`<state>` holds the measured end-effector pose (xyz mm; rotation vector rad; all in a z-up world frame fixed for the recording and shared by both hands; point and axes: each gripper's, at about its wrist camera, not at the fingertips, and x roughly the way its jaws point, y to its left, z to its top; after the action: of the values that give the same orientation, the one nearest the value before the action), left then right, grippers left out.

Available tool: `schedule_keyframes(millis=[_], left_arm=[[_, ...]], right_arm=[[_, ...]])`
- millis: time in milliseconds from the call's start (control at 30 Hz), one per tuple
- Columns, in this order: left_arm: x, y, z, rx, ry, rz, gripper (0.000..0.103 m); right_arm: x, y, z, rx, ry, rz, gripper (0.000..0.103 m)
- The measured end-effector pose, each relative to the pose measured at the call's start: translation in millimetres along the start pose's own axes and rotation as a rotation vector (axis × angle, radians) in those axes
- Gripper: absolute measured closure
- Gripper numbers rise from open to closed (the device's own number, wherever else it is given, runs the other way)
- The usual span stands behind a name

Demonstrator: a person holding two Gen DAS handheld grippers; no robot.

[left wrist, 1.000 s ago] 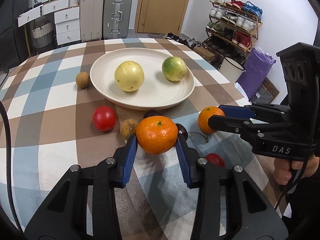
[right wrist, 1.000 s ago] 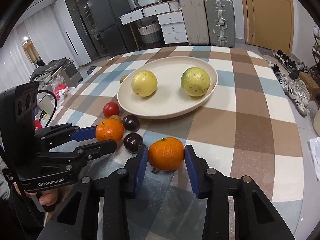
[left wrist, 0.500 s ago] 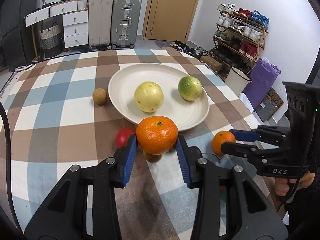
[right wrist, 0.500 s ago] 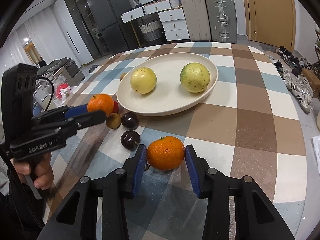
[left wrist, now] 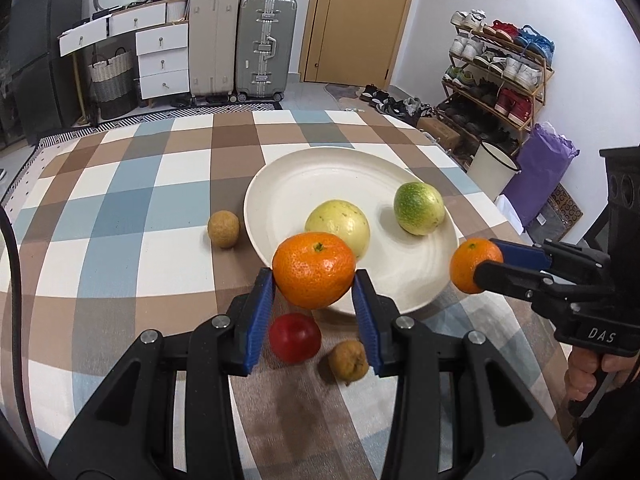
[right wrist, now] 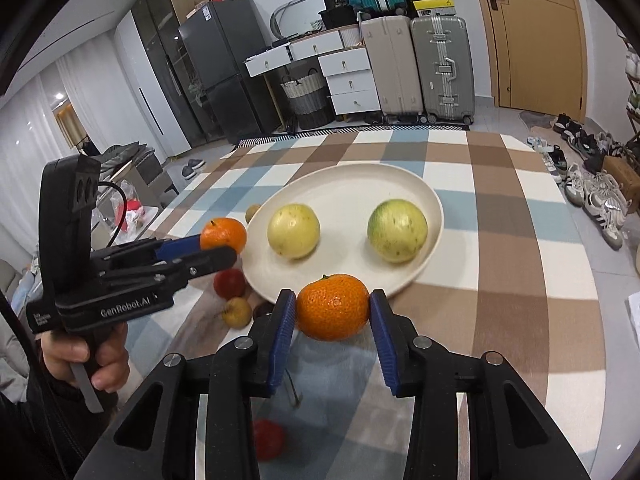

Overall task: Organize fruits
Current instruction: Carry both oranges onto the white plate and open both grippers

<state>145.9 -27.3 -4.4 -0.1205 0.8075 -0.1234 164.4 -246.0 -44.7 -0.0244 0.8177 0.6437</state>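
Observation:
My left gripper (left wrist: 314, 278) is shut on an orange mandarin (left wrist: 314, 269), held in the air over the near rim of the cream plate (left wrist: 320, 168). My right gripper (right wrist: 333, 316) is shut on a second mandarin (right wrist: 333, 306), also lifted, just short of the plate's near rim (right wrist: 416, 276). Each gripper shows in the other's view, the right one (left wrist: 476, 266) and the left one (right wrist: 224, 240). On the plate lie a yellow round fruit (left wrist: 344, 226) and a green round fruit (left wrist: 419, 208).
On the checked tablecloth (left wrist: 120, 208) lie a brown longan (left wrist: 223, 229) left of the plate, a red fruit (left wrist: 295, 337) and another longan (left wrist: 349, 361) under my left gripper, and a red fruit (right wrist: 269, 438) under my right. Table edges drop off at right.
Both grippers have lifted their mandarins off the cloth and moved them forward to the plate's near rim.

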Motion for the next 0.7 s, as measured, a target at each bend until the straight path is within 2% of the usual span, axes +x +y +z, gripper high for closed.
schedule_keyframes(millis=[367,700], left_arm=[[27,-1,12,0.025,0.018,0.03,0.066],[43,6,20,0.034,0.019,0.074,0.066]], right_arm=[[30,1,17,0.003,0.018,0.0,0.065],[40,-2,21,0.0,0.027,-0.011,0.064]])
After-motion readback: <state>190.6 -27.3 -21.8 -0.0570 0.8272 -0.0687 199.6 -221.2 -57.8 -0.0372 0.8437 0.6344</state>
